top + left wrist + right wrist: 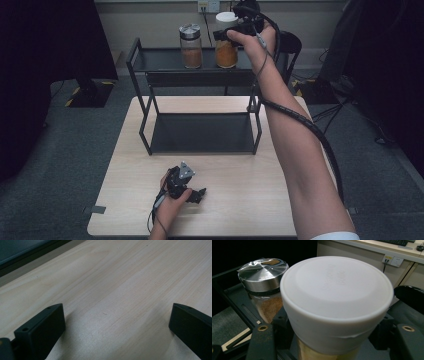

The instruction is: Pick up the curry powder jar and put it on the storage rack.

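Grey carpet surrounds the wooden table [240, 200] carrying a black rack [200, 85]. On the rack's top shelf, the right gripper [231, 34] clamps the white-lidded jar [337, 305], just beside the steel-lidded jar [190, 46]. A careless swing could knock that neighbour off. The left gripper [192, 192] rests open in front of the rack.

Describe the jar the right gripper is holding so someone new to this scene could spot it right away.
Find the black metal rack standing at the far edge of the wooden table. Two jars stand side by side on its top shelf, and the right gripper is clamped on the right-hand jar. That one has a wide white plastic lid and orange contents; its neighbour has a shiny steel lid and browner contents.
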`<action>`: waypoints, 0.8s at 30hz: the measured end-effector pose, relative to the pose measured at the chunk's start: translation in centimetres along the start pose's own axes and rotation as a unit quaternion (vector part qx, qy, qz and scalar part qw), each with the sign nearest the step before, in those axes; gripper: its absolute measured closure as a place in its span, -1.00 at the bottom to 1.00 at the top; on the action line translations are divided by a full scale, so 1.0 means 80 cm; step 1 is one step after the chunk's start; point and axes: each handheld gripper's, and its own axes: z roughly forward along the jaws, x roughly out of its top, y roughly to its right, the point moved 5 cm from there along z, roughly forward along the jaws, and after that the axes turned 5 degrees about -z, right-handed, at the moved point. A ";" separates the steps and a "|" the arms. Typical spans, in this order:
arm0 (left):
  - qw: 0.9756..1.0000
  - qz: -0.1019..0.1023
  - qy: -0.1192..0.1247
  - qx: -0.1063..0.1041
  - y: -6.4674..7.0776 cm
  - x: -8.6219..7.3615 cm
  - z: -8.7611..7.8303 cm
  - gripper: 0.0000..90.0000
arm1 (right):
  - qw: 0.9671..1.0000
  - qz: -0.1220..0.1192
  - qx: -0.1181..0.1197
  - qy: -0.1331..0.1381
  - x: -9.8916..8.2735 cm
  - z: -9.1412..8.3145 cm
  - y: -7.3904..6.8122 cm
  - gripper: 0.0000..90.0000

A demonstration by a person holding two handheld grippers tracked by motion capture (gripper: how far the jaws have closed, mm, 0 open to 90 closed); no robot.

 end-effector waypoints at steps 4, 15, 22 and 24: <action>1.000 -0.001 0.000 0.000 0.000 0.000 0.000 -1.00 | 1.000 0.004 0.004 0.002 -0.001 0.001 0.002 -0.23; 1.000 0.000 0.000 0.001 0.000 0.000 0.000 -1.00 | 1.000 0.009 0.005 0.012 -0.008 0.002 0.002 -0.23; 1.000 -0.001 -0.001 0.001 0.000 0.000 -0.001 -1.00 | 1.000 0.004 0.005 0.011 -0.008 0.003 0.002 -0.26; 1.000 -0.001 -0.001 0.001 0.000 0.000 0.000 -1.00 | 1.000 0.004 0.004 0.009 -0.008 0.003 0.001 -0.29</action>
